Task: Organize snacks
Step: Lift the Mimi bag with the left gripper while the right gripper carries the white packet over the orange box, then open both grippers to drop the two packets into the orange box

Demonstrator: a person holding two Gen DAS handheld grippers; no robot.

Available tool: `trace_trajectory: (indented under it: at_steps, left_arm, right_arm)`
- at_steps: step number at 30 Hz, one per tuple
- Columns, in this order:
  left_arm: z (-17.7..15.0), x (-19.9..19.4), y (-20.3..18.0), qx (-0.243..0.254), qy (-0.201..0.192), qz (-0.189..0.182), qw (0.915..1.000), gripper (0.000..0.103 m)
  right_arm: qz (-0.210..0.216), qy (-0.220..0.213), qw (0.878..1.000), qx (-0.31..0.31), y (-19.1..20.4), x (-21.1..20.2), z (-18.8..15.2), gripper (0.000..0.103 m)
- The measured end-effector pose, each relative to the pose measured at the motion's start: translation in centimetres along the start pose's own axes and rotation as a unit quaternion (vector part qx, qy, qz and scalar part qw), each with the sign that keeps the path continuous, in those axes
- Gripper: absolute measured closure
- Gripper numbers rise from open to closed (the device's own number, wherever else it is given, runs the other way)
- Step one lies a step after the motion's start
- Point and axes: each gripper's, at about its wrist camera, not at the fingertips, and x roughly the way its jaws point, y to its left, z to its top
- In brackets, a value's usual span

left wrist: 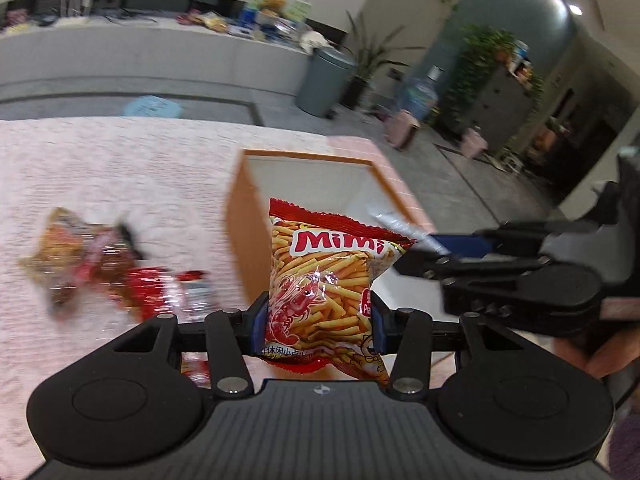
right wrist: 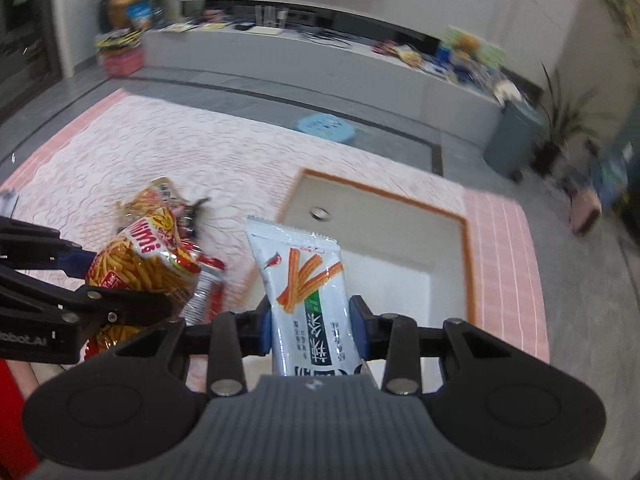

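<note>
My left gripper (left wrist: pixel 318 326) is shut on a red Mimi prawn-stick bag (left wrist: pixel 328 280), held upright above the near edge of an orange-rimmed box (left wrist: pixel 240 216). My right gripper (right wrist: pixel 310 328) is shut on a white snack packet (right wrist: pixel 308 288) with orange sticks printed on it, held over the same box (right wrist: pixel 466 248). The right gripper also shows at the right of the left wrist view (left wrist: pixel 424 246), and the left gripper with the Mimi bag (right wrist: pixel 140 264) shows at the left of the right wrist view. The box's pale inside looks empty apart from a small round thing (right wrist: pixel 320 213).
A loose pile of snack bags (left wrist: pixel 112 264) lies on the pink patterned tablecloth (left wrist: pixel 120 168) left of the box; it also shows in the right wrist view (right wrist: pixel 168 208). Beyond the table are a long grey counter (right wrist: pixel 320 60) with clutter, a grey bin (left wrist: pixel 326 80) and potted plants.
</note>
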Motion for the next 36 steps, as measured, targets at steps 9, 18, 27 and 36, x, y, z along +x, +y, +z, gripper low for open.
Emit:
trace_trajectory:
  at_steps: [9,18,27,36]
  left_arm:
    - [2.5,6.8,-2.6,-0.002,0.065,-0.027,0.9975,0.049]
    - [1.7,10.3,-2.7,0.025,0.116,0.001,0.9929,0.049]
    - [1.9,11.5,-3.2,0.073,0.160,0.033,0.9839,0.049]
    - [1.2,12.2,-3.7,0.083,0.176,0.027,0.9805,0.048]
  right_arm:
    - [0.038,0.024,0.992,0.119,-6.7,3.4,-3.2,0.067]
    - [0.071,0.060,0.986,0.139,-7.5,7.5,-4.2,0.066]
    - [0.079,0.109,0.984,0.115,-7.6,10.8,-4.9,0.066]
    - [0.062,0.150,0.983,0.086,-7.7,12.4,-5.5,0.064]
